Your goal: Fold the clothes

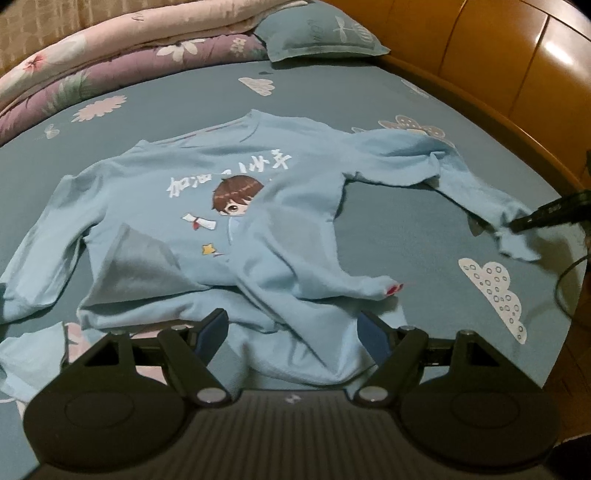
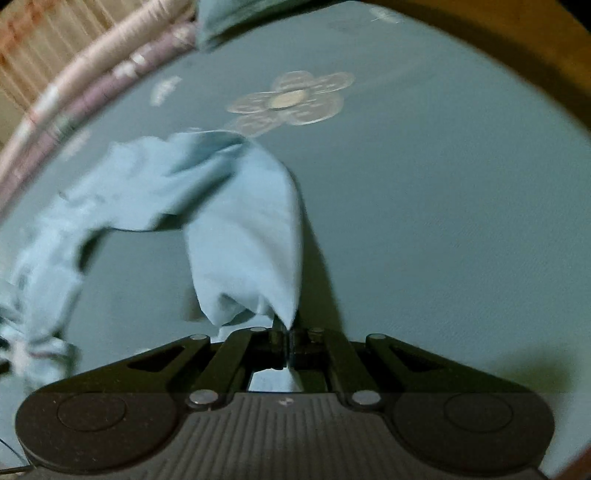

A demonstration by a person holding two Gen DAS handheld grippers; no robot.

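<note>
On the teal bedsheet (image 1: 388, 221) lies a light-blue cartoon sweatshirt (image 1: 229, 206). Right gripper (image 2: 287, 332) pinches its sleeve cuff (image 2: 258, 295), lifted. Left gripper (image 1: 291, 328) hovers spread over the hem, grasping nothing.

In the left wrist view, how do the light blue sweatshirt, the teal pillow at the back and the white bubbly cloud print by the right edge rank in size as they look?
1. Light blue sweatshirt, by far the largest.
2. Teal pillow, though it lies farther back, so it may really be bigger than it looks.
3. White bubbly cloud print, smallest, fairly close to the pillow in apparent size.
</note>
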